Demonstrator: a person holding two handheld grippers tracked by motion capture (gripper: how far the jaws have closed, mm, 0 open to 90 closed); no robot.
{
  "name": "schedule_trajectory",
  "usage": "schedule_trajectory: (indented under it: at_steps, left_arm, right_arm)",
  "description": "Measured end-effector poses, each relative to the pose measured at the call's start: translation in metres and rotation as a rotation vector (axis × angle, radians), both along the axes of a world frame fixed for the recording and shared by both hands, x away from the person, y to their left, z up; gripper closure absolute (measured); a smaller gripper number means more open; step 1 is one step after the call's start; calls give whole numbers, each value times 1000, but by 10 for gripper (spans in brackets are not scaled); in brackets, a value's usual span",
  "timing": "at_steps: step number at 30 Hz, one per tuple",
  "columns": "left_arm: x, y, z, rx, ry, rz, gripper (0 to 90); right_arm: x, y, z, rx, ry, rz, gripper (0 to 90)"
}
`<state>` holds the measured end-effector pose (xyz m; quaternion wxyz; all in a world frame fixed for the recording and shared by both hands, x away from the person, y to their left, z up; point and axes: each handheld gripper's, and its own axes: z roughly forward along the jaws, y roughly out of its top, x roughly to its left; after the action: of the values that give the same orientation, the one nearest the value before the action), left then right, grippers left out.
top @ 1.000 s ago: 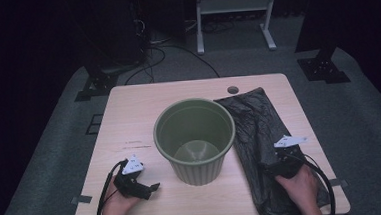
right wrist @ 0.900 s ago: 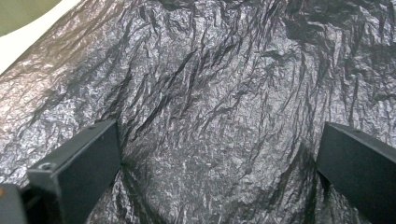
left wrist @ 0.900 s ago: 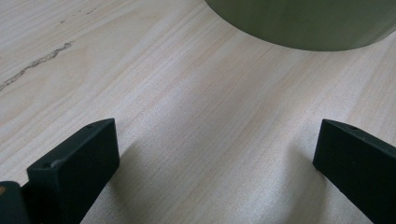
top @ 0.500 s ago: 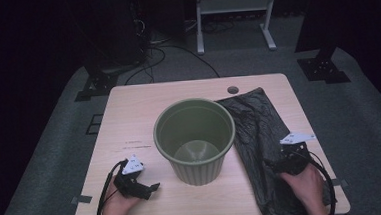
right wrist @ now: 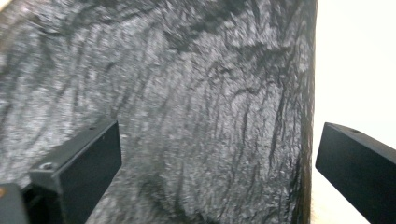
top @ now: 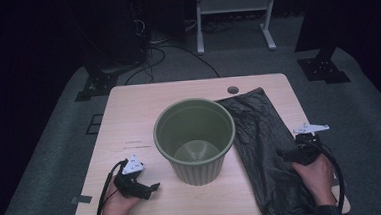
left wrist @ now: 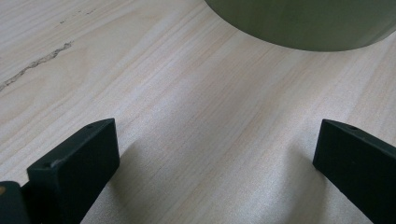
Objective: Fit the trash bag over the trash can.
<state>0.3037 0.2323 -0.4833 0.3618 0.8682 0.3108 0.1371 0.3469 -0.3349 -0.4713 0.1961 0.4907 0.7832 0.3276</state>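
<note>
Right claw (top: 285, 155) drawn back toward the worktop's (top: 143, 110) near edge, spread wide over the black bag (top: 265, 133), left claw (top: 153, 187) gaping empty beside the green bin (top: 195, 137), dark room.

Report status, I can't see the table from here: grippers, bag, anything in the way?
Left gripper open, on bare table. Right gripper open over black bag, not gripping. Green bin between them, empty.

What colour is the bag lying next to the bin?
Black and crinkly; the bag shows best in the right gripper view, lying flat beside the green bin.
</note>
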Motion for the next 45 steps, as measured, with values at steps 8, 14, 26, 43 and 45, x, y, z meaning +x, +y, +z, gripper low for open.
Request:
schedule_trajectory:
  at_steps: [8, 14, 26, 43, 45]
  left_arm:
    - [0, 0, 0, 0, 0, 0, 0]
    - [0, 0, 0, 0, 0, 0, 0]
    - [0, 0, 0, 0, 0, 0, 0]
    - [0, 0, 0, 0, 0, 0, 0]
    - [0, 0, 0, 0, 0, 0, 0]
  right_arm:
    - [3, -1, -7, -7, 29, 15, 246]
    - [0, -1, -4, 0, 13, 54, 656]
    - [-3, 4, -3, 17, 25, 120, 885]
    - [-6, 36, -3, 65, 59, 247, 788]
    - [-5, 39, -3, 74, 63, 241, 667]
